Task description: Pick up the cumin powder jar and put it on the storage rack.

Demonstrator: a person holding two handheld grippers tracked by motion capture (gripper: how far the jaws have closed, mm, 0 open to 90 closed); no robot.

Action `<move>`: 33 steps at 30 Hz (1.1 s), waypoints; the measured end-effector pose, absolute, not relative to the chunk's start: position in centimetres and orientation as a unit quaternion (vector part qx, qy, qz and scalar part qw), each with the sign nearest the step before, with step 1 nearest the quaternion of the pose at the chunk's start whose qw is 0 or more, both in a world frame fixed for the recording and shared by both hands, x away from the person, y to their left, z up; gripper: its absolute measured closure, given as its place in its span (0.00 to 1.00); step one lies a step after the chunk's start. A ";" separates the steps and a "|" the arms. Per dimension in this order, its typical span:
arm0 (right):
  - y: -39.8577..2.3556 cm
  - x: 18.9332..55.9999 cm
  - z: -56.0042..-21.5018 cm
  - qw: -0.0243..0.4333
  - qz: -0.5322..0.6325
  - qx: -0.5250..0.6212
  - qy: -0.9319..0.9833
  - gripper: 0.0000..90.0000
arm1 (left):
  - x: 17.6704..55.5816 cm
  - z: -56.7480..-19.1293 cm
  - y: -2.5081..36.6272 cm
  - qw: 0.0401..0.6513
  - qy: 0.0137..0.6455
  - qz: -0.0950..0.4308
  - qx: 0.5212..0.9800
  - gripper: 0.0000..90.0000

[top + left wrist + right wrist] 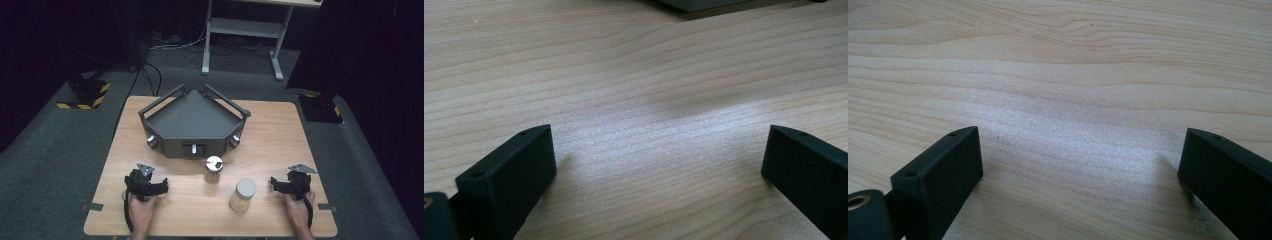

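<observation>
1. Both hands rest at counter point(150, 125) near edge: left tool point(161, 187), right tool point(276, 184), jaws of each wide apart, nothing betw. them.
2. Beige jar point(243, 195) w/ grey lid stands just left of right tool; small jar point(214, 169) w/ silver cap sits nearer the dark tray point(192, 122), in front of it.
3. Progress: looks like start, jars untouched, tray holds nothing; picking up & placing all left.

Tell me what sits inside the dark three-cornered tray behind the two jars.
The tray looks bare inside: only its flat dark floor shows in the high view. The strip of floor just behind its near wall is hidden, so something low there cannot be ruled out.
</observation>
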State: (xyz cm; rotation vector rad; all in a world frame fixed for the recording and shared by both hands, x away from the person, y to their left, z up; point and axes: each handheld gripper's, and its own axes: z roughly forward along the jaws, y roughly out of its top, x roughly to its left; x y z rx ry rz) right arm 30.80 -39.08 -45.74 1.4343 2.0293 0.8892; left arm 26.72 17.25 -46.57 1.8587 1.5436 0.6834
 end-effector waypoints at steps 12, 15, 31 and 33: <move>-39.1 30.8 -45.7 0.249 0.327 0.527 0.745 0.04 | 26.7 -46.6 17.3 0.310 0.585 0.258 0.704 0.01; -39.1 30.8 -45.7 0.249 0.327 0.527 0.744 0.04 | 26.7 -46.5 17.2 0.309 0.586 0.259 0.703 0.01; -39.1 30.8 -45.7 0.249 0.327 0.528 0.743 0.05 | 26.7 -46.5 17.1 0.307 0.590 0.261 0.699 0.01; -39.1 30.8 -45.7 0.249 0.327 0.528 0.743 0.05 | 26.6 -46.6 17.1 0.308 0.588 0.262 0.700 0.01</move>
